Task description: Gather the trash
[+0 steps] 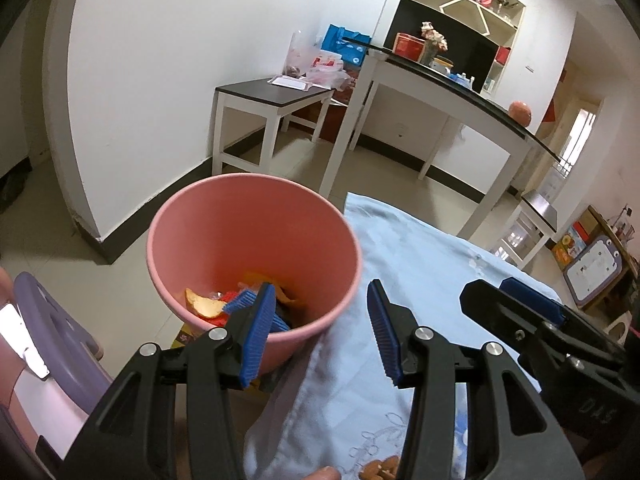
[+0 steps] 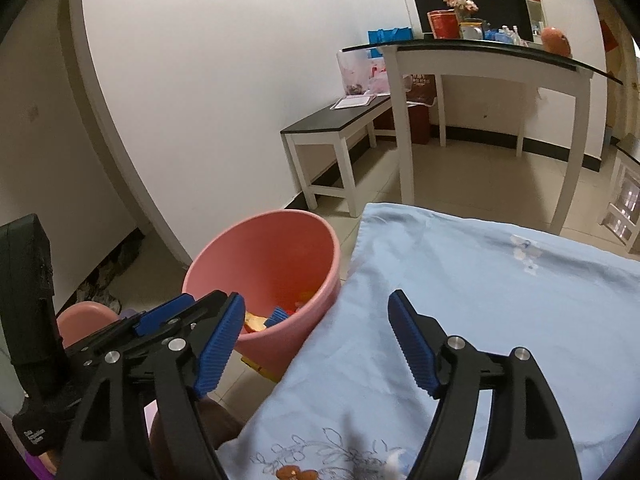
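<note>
A pink bin (image 1: 256, 240) stands on the floor against the edge of a table covered by a light blue cloth (image 1: 420, 272). Inside it lie an orange peel (image 1: 204, 306) and red, yellow and blue wrappers. My left gripper (image 1: 320, 300) hovers over the bin's near rim, open, with nothing between its blue pads. In the right wrist view my right gripper (image 2: 316, 308) is open and holds nothing, above the cloth's (image 2: 480, 280) left edge beside the bin (image 2: 272, 248). The two grippers sit side by side, and the left gripper's fingers (image 2: 164, 316) show at the left.
A purple stool (image 1: 52, 320) stands left of the bin, and a yellow scrap (image 2: 260, 368) lies under it. Behind are a low white bench (image 1: 276, 96) and a white table with a dark top (image 1: 460, 84). Brown bits (image 1: 380, 470) show at the cloth's near edge.
</note>
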`<control>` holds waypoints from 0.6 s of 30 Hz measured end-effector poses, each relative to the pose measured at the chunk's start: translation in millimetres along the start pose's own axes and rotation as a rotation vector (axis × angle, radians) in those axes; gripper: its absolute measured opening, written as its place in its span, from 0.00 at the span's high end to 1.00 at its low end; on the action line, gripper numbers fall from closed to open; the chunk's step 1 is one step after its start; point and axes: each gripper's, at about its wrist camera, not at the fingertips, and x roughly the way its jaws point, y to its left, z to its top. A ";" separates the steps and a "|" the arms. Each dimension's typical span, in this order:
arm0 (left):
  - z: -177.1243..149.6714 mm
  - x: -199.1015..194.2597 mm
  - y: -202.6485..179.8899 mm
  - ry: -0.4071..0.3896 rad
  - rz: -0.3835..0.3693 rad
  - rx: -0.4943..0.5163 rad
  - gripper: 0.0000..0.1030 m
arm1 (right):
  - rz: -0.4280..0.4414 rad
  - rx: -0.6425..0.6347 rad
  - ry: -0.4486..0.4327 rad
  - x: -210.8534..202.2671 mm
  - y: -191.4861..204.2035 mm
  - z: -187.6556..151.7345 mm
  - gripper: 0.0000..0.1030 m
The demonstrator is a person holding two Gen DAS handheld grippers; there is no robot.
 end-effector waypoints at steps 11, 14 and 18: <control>-11.2 -3.0 -29.8 0.010 -0.005 0.034 0.53 | -0.047 0.040 -0.016 -28.9 -26.5 -18.7 0.28; -14.6 -2.0 -35.4 0.016 -0.002 0.040 0.53 | -0.059 0.047 -0.020 -34.1 -34.1 -24.0 0.28; -17.4 -1.6 -40.2 0.018 0.003 0.050 0.53 | -0.071 0.051 -0.025 -37.8 -40.6 -29.3 0.28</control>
